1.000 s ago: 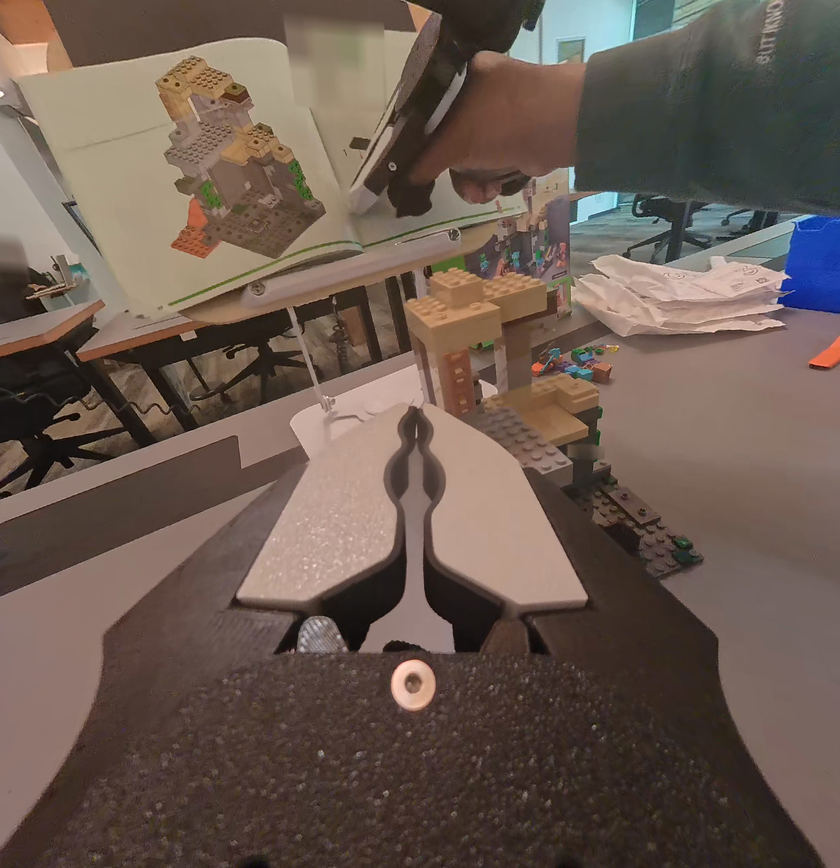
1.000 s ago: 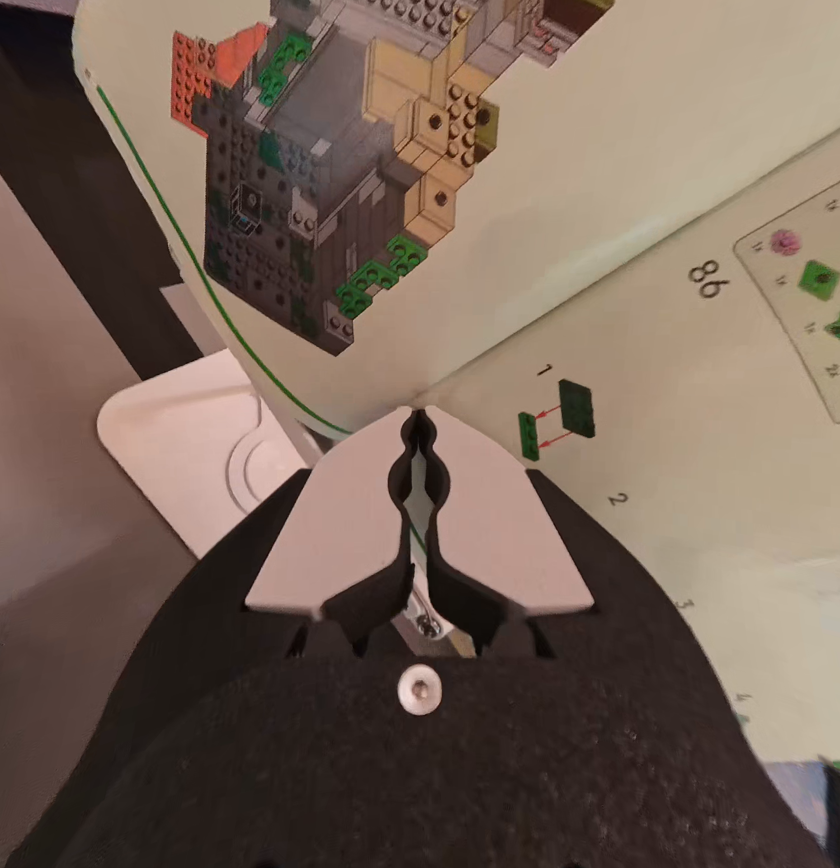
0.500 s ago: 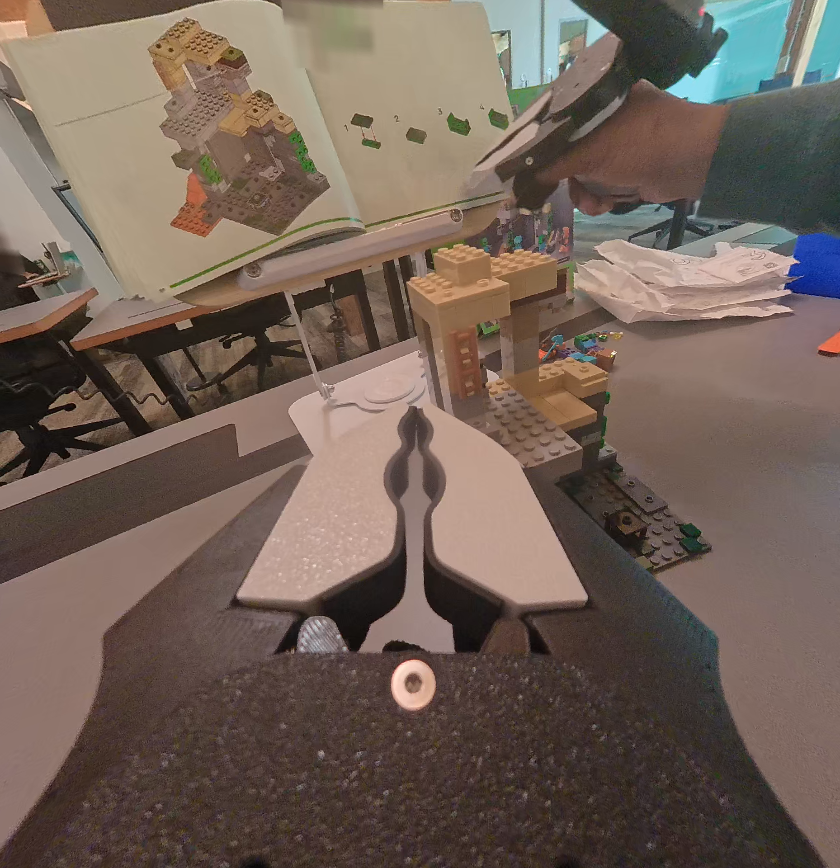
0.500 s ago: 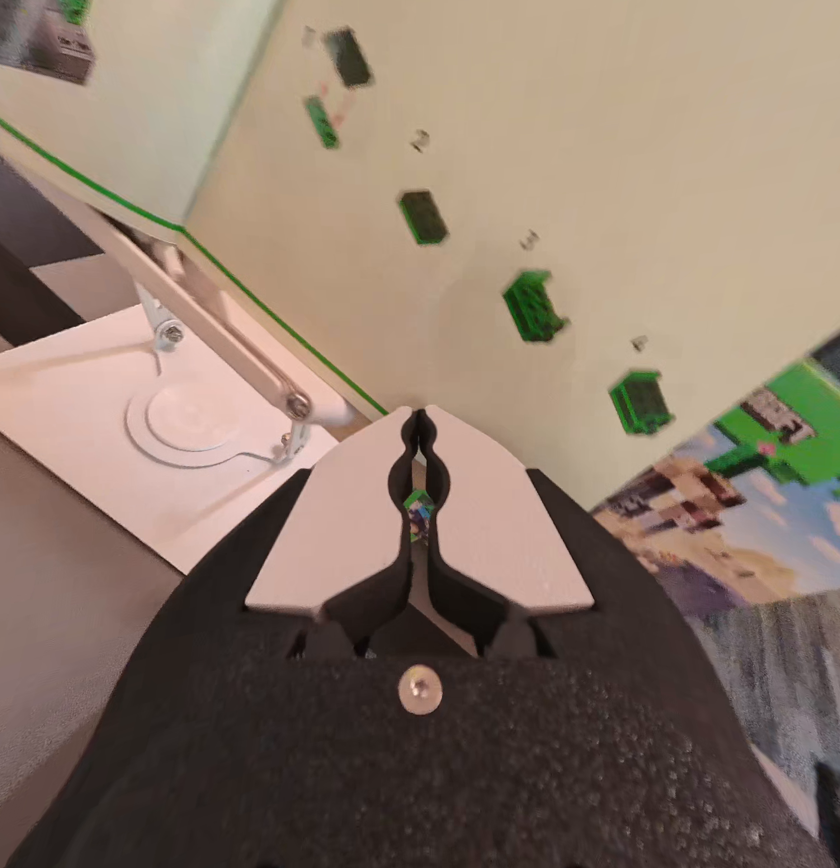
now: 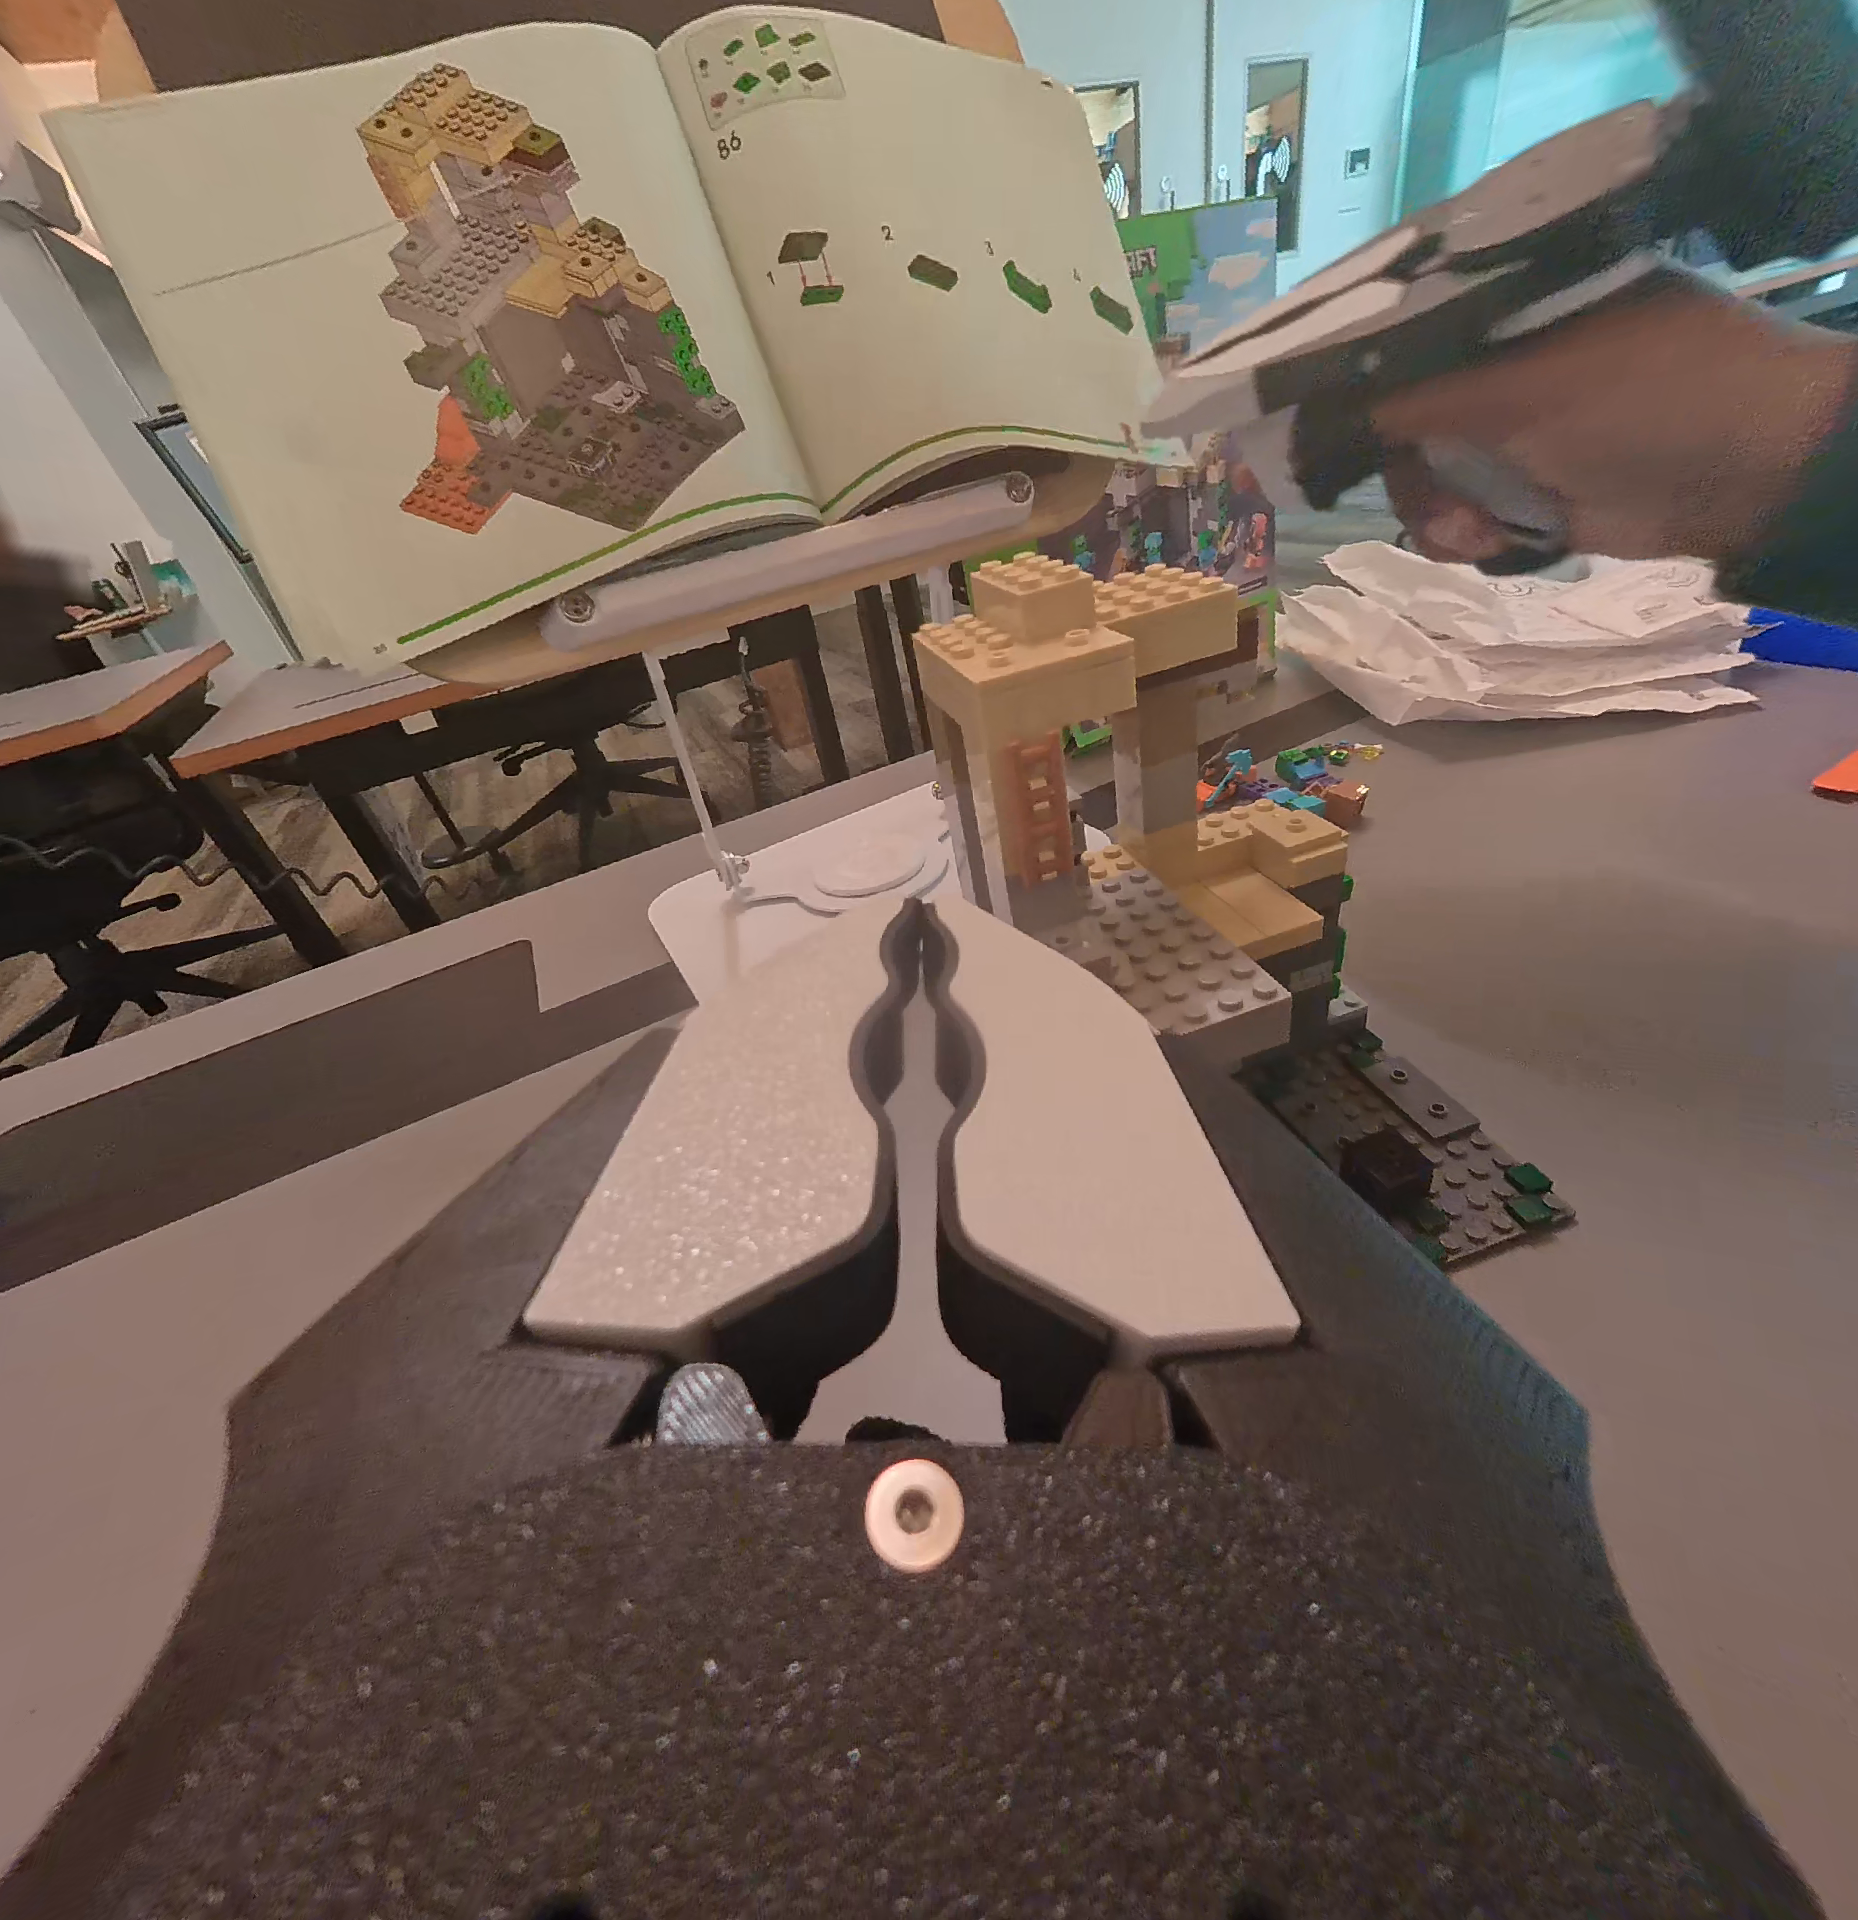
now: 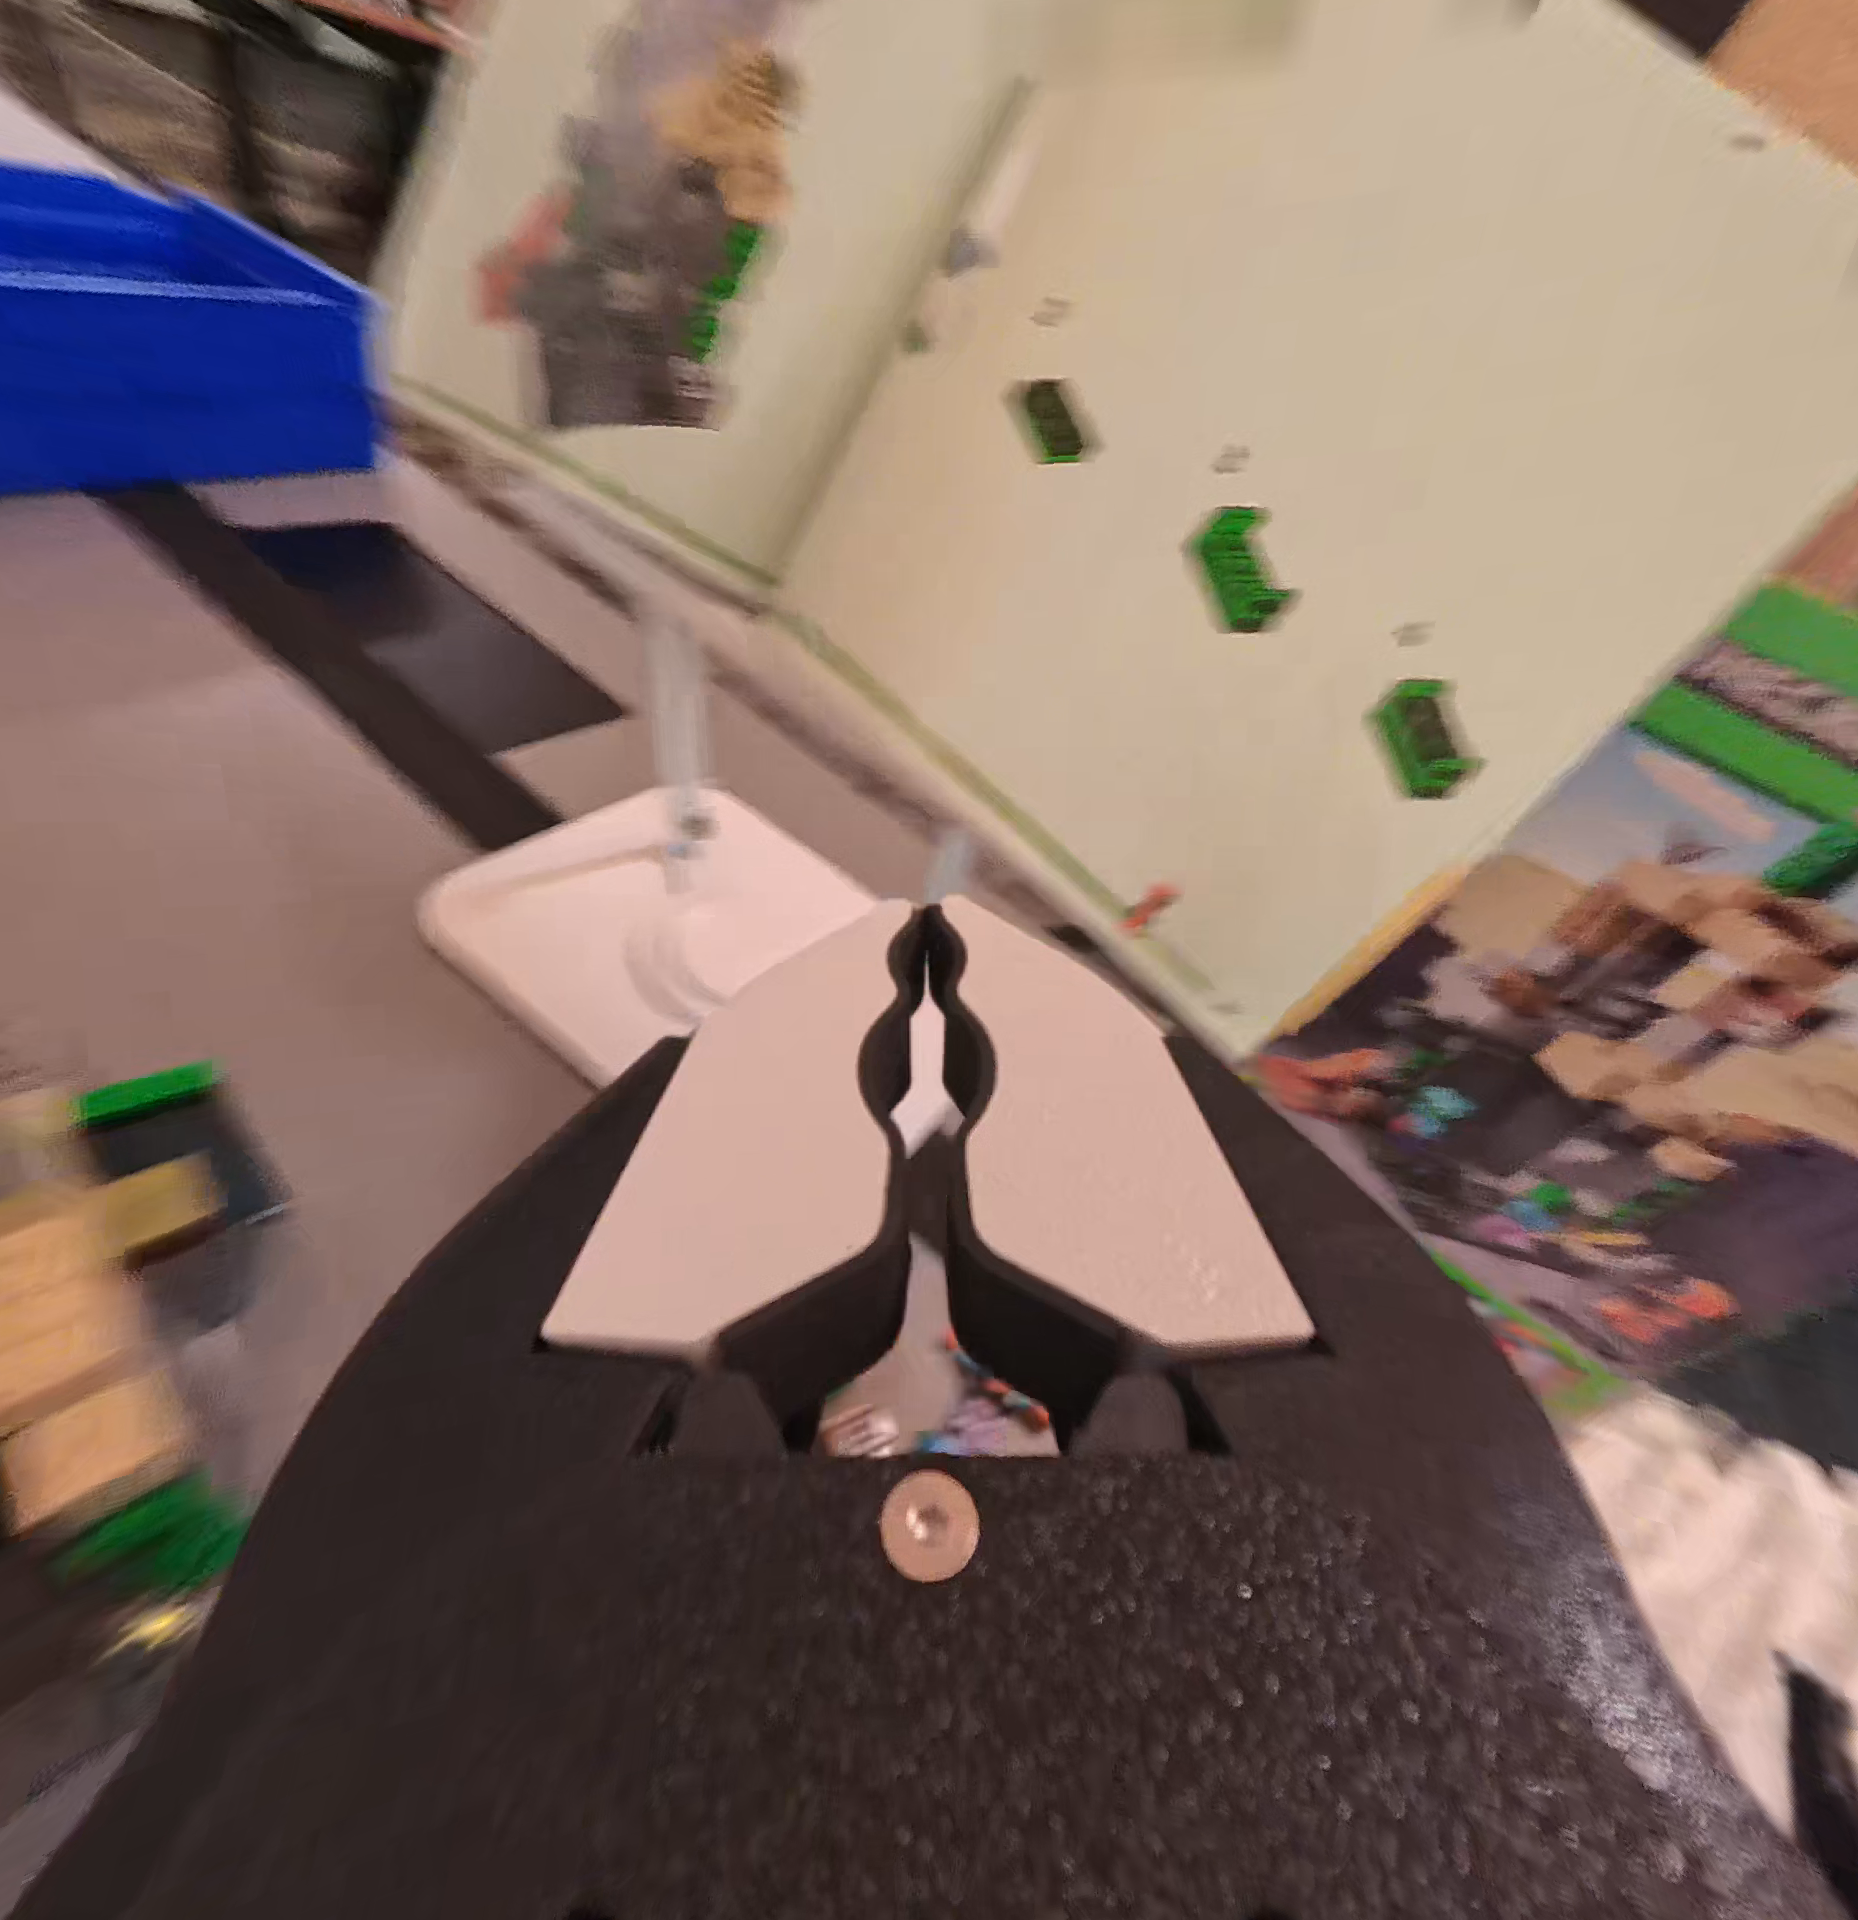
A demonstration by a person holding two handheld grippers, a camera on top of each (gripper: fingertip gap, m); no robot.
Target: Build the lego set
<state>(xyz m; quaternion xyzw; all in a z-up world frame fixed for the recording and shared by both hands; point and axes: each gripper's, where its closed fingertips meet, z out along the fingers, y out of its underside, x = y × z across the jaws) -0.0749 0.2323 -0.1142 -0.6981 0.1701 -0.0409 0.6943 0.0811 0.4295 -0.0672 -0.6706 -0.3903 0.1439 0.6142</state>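
Both grippers are closed and empty, the left [image 5: 920,914] resting low with the build [image 5: 1143,821] just ahead-right, the right [image 6: 927,914] near the propped manual [image 6: 1372,312], apparently for consulting steps.

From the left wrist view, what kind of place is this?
Probably an open-plan office or lab: rows of desks with rolling office chairs behind, glass partitions at the back, and a grey worktable.
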